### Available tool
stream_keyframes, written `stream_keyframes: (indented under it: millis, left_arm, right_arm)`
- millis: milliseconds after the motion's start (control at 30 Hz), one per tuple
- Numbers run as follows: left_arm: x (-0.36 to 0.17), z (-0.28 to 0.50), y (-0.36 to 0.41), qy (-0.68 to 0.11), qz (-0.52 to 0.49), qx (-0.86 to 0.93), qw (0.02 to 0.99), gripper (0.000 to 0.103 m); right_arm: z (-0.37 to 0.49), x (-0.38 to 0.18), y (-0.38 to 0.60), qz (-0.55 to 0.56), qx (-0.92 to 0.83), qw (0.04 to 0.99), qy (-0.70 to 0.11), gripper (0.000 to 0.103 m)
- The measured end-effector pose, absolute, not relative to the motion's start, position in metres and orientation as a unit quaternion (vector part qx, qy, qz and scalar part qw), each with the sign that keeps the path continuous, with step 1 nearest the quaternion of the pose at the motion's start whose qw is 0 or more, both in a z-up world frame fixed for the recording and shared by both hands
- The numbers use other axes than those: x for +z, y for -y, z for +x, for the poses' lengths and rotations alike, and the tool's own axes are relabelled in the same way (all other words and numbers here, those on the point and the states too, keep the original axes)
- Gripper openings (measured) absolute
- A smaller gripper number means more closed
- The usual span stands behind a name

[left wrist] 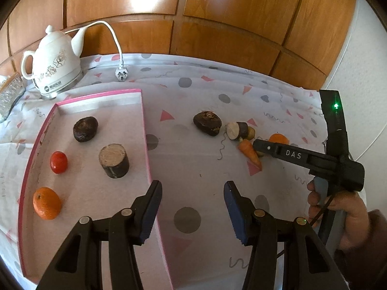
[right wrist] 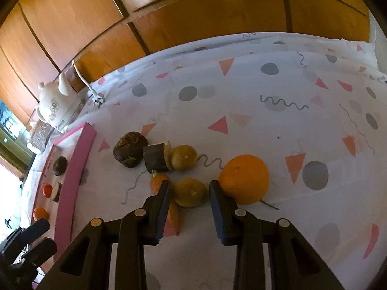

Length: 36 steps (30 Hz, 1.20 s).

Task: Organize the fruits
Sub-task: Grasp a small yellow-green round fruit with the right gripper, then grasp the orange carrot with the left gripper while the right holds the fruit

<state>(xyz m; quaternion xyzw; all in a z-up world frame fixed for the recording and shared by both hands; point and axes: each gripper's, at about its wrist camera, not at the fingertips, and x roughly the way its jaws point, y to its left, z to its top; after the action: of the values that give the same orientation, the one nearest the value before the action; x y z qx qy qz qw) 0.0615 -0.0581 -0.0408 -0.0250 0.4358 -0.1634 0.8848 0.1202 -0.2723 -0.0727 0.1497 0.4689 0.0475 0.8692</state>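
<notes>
My right gripper (right wrist: 189, 184) straddles a small yellow-green fruit (right wrist: 191, 192) lying on the cloth. Its jaws stand narrowly apart, with the pads close beside the fruit and a sliver of gap on each side. A carrot (right wrist: 157, 181) lies under its left finger, and a big orange (right wrist: 244, 178) sits against the right one. Behind them lie a second yellow-green fruit (right wrist: 183, 157), a cut dark chunk (right wrist: 154, 157) and a dark round fruit (right wrist: 129, 148). My left gripper (left wrist: 193, 186) hangs open and empty over the right rim of the pink tray (left wrist: 101, 95).
The tray holds a dark fruit (left wrist: 85, 129), a tomato (left wrist: 58, 162), a cut dark cylinder (left wrist: 113, 160) and a mandarin (left wrist: 46, 203). A white kettle (left wrist: 54, 65) with its cord and plug (left wrist: 120, 75) stands at the back left, beside a glass dish (left wrist: 9, 94). Wood panelling backs the table.
</notes>
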Motion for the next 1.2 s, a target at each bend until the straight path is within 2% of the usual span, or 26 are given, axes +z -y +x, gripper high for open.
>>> stream_keyframes:
  millis: [333, 667, 733, 800, 867, 1200]
  left_arm:
    - [-0.045, 0.068, 0.076, -0.447, -0.026, -0.179, 0.876, 0.054]
    - [-0.057, 0.089, 0.090, -0.467, -0.033, -0.184, 0.865, 0.053]
    - [-0.059, 0.094, 0.098, -0.472, -0.036, -0.189, 0.860, 0.052]
    - [-0.061, 0.100, 0.106, -0.477, -0.039, -0.196, 0.856, 0.046]
    - [-0.062, 0.106, 0.115, -0.481, -0.042, -0.204, 0.852, 0.044]
    - [-0.071, 0.134, 0.158, -0.496, -0.046, -0.208, 0.842, 0.043]
  right_arm:
    - [0.125, -0.077, 0.281, 0.183, 0.089, 0.853, -0.480, 0.030]
    - [0.107, -0.072, 0.288, 0.159, 0.077, 0.858, -0.483, 0.029]
    - [0.100, -0.073, 0.292, 0.158, 0.076, 0.856, -0.487, 0.029]
    - [0.094, -0.073, 0.296, 0.157, 0.080, 0.855, -0.489, 0.029]
    - [0.089, -0.072, 0.297, 0.147, 0.077, 0.857, -0.487, 0.029]
    - [0.078, -0.069, 0.295, 0.084, 0.054, 0.873, -0.477, 0.029]
